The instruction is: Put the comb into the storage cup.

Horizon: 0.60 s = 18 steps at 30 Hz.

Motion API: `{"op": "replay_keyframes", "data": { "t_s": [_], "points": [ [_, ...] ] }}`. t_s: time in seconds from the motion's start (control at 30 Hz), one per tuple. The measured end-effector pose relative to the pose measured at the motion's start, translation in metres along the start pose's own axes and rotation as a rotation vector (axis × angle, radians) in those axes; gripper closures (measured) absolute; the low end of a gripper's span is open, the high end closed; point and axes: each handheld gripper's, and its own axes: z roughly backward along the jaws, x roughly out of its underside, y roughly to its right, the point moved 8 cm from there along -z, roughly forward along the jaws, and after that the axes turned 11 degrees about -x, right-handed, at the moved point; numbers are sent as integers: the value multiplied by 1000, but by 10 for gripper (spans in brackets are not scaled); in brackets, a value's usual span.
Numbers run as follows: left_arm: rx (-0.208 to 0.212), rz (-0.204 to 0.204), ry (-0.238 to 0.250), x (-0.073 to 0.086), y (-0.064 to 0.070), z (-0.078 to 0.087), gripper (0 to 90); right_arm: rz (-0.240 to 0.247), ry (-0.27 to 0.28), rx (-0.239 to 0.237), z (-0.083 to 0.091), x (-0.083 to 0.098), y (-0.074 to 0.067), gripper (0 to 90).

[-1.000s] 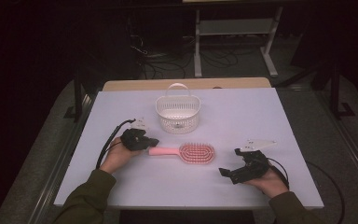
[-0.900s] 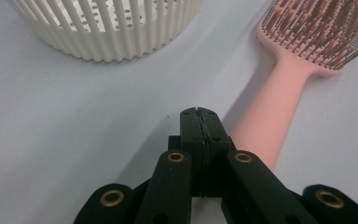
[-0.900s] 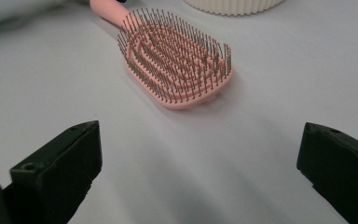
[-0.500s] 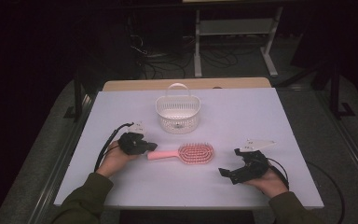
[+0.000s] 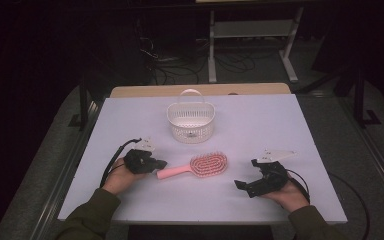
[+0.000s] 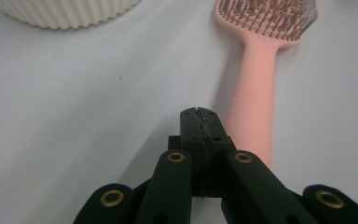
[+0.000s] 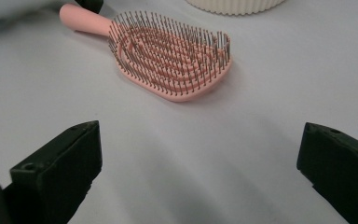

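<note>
1. Fingers of the left gripper (image 6: 199, 114) are pressed together with nothing between them; their tips sit just beside the handle of the pink hairbrush (image 6: 254, 93), at the lower centre of the left gripper view.
2. Fingers of the right gripper (image 7: 200, 172) are spread wide and empty, standing at the lower left and lower right of the right gripper view, with the brush head beyond them.
3. Position of the hairbrush: flat on the white worktop (image 5: 300, 125), bristles up, centre of the high view, between both grippers and near the white basket (image 5: 191, 121) above it.
4. Progress, as judged: the brush is not gripped or lifted, and the basket looks empty. Grasping and any placing appear still to be done.
5. Materials: the brush is smooth matte pink plastic, with a rounded paddle head, open ribbed rows and thin dark pins. The basket is off-white plastic with a vertically slotted wall and a hoop handle. The worktop is plain and smooth.
</note>
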Motion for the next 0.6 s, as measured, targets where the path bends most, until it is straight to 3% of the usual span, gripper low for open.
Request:
{"op": "replay_keyframes", "data": {
  "t_s": [0.6],
  "points": [
    [25, 3, 0, 12, 19, 13, 900, 1, 7, 2, 3, -1, 0, 0]
  ]
}}
